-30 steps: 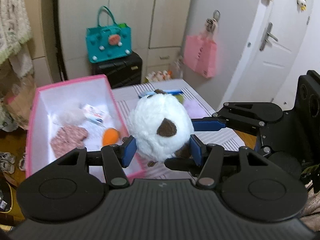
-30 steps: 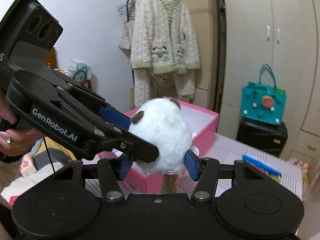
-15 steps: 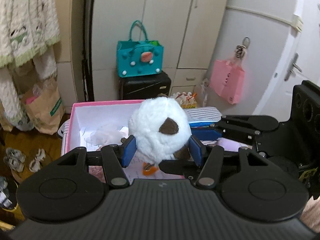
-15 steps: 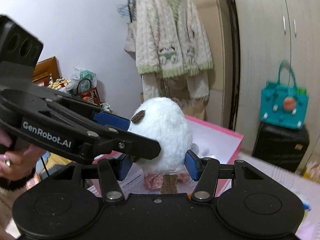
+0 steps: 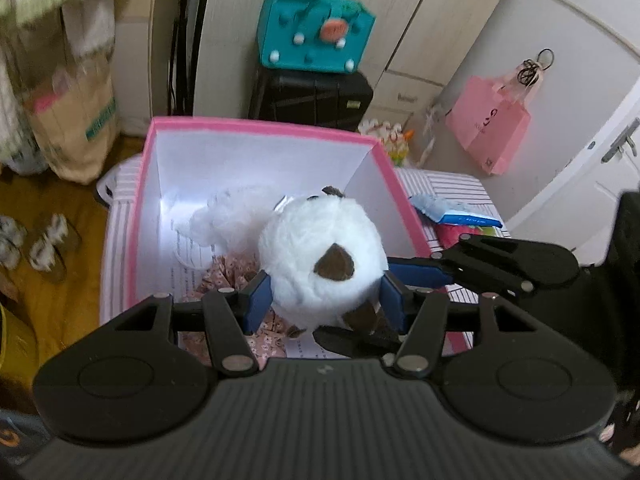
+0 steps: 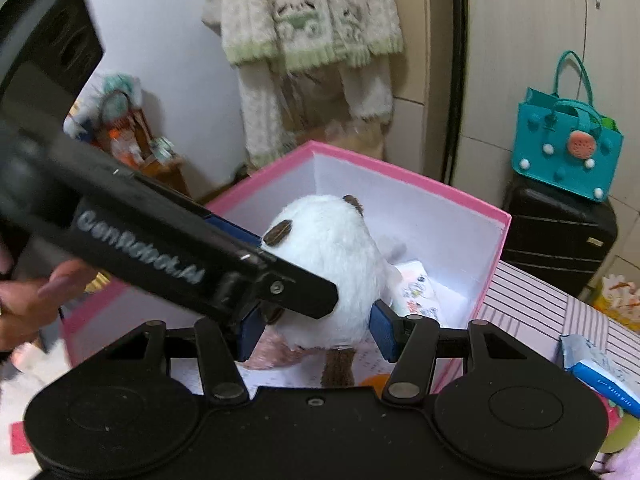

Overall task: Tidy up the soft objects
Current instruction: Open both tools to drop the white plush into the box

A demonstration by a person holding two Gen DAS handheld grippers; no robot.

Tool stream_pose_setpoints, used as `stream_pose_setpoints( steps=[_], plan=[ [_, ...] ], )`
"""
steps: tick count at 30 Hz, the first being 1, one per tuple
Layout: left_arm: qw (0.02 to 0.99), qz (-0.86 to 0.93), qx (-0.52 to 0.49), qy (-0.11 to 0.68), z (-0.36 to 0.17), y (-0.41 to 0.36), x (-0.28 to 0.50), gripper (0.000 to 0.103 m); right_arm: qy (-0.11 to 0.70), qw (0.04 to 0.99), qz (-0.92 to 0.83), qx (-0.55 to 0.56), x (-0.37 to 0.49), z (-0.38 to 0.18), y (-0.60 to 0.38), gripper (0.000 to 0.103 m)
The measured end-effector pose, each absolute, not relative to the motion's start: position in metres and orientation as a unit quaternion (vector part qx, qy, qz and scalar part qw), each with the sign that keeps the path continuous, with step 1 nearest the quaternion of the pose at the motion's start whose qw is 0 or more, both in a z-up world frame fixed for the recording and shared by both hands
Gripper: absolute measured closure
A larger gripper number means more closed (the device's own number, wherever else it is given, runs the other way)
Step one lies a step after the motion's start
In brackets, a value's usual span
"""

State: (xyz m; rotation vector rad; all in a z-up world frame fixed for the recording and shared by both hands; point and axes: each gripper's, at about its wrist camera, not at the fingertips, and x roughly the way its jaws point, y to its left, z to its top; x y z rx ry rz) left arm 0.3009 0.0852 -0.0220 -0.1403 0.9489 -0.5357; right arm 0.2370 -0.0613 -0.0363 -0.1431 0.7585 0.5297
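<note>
A round white plush toy (image 5: 320, 264) with brown patches is held over the open pink box (image 5: 256, 125). My left gripper (image 5: 323, 300) is shut on the plush toy from both sides. My right gripper (image 6: 316, 326) is also shut on the plush toy (image 6: 332, 264), crossing the left one. The toy hangs above the inside of the pink box (image 6: 404, 172). In the box lie a white fluffy piece (image 5: 228, 212), a pink floral cloth (image 5: 232, 272) and an orange item (image 6: 374, 380).
The box stands on a striped table (image 5: 444, 188). A blue-white packet (image 5: 456, 212) lies right of the box. A teal bag (image 5: 316, 32) on a black suitcase (image 5: 312, 96), a pink bag (image 5: 492, 128) and a hanging cardigan (image 6: 312, 12) are behind.
Both grippers have carried the plush toy from beside the box to above its inside and tilted downward, lowering it toward the box contents.
</note>
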Motion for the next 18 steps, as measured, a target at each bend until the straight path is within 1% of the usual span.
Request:
stream_pose_setpoints(
  steps=[4, 8, 11, 14, 18],
  plan=[
    [0.837, -0.266, -0.076, 0.471, -0.037, 0.086, 0.318, 0.047, 0.383, 0.888, 0.239, -0.087, 0.246, -0.044, -0.056, 0.042],
    [0.830, -0.262, -0.064, 0.488, -0.048, 0.083, 0.327, 0.047, 0.401, 0.878, 0.242, -0.100, 0.256, -0.048, -0.051, 0.042],
    [0.822, -0.262, -0.057, 0.503, -0.056, 0.080, 0.330, 0.047, 0.396, 0.874, 0.248, -0.132, 0.253, -0.046, -0.045, 0.042],
    [0.824, -0.255, -0.043, 0.504, -0.060, 0.077, 0.330, 0.052, 0.381, 0.875, 0.252, -0.159, 0.246, -0.043, -0.044, 0.043],
    [0.838, -0.245, -0.017, 0.487, -0.058, 0.077, 0.330, 0.062, 0.362, 0.874, 0.267, -0.183, 0.234, -0.041, -0.047, 0.043]
  ],
)
